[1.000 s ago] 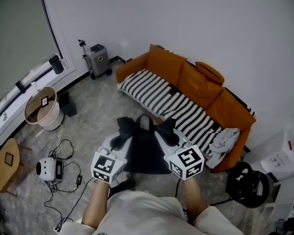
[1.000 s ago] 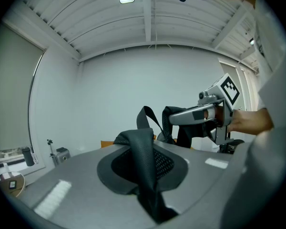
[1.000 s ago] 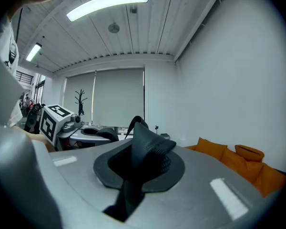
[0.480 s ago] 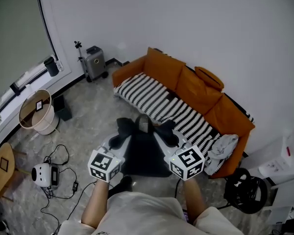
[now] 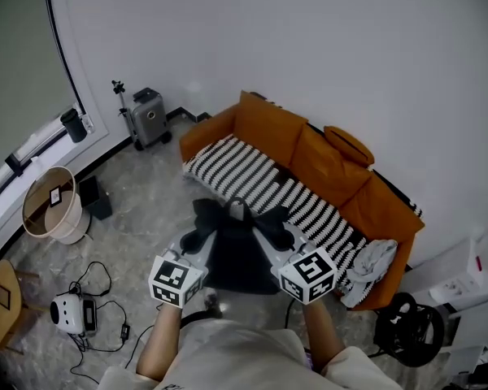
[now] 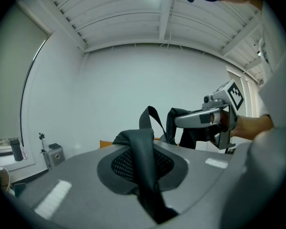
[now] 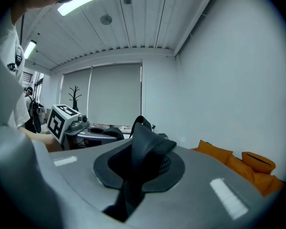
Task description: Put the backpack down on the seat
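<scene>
1. Fingers (image 6: pixel 62 190) pressed shut: pinched strap (image 6: pixel 144 151) in left gripper (image 5: pixel 195 240), other strap (image 7: pixel 144 151) in right gripper (image 5: pixel 270 232).
2. Held backpack (image 5: pixel 240 254) hanging between both, off the floor (image 5: pixel 146 193).
3. Faced sofa seat (image 5: pixel 256 175) at twelve o'clock, long axis ten-to-four; judged right gripper nearer.

Nothing here can be read — no word, brand or number. The cube (image 5: pixel 177 280) on your left gripper (image 5: pixel 193 239) and the cube (image 5: pixel 307 275) on your right gripper (image 5: pixel 276 234) carry only black-and-white square patterns. Well to the right of your right claw, a white box (image 5: pixel 481 246) bears a red mark — too small to make out.
</scene>
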Demonstrator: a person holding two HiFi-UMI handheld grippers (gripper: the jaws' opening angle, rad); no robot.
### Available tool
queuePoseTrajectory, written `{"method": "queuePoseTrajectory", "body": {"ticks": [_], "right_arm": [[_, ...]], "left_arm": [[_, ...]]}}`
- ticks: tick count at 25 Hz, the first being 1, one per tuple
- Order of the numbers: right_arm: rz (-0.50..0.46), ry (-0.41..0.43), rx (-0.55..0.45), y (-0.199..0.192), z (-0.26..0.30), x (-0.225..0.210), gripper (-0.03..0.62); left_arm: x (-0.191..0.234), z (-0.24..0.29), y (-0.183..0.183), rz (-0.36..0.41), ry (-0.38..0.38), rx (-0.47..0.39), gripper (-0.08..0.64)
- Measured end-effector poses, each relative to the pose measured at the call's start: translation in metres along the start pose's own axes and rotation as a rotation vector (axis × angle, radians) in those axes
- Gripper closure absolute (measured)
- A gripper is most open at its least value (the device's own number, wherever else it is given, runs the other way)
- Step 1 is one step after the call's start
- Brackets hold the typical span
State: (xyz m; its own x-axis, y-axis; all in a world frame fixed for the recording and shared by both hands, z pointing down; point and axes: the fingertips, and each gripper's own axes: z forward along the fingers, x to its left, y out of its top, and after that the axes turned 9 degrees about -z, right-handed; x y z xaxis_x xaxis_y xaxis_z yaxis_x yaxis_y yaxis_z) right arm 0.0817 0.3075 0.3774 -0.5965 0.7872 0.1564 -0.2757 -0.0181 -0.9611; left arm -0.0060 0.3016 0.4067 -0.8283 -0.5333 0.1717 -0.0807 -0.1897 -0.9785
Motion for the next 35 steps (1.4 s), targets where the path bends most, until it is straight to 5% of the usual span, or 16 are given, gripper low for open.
{"method": "queuePoseTrajectory", "body": {"ticks": [19,35], "right_arm": [[0.058,-0.041,0.04,0.014,0.151,-0.089,0.56],[0.097,-0.075,0.053,0.01,0.226,-0.122,0.561]], "left_arm": [[0.145,0.103,0.027,-0.019,-0.035,0.045,0.522],[0.216,0.147,0.031,0.003,-0.067,0.083,0.522]]}}
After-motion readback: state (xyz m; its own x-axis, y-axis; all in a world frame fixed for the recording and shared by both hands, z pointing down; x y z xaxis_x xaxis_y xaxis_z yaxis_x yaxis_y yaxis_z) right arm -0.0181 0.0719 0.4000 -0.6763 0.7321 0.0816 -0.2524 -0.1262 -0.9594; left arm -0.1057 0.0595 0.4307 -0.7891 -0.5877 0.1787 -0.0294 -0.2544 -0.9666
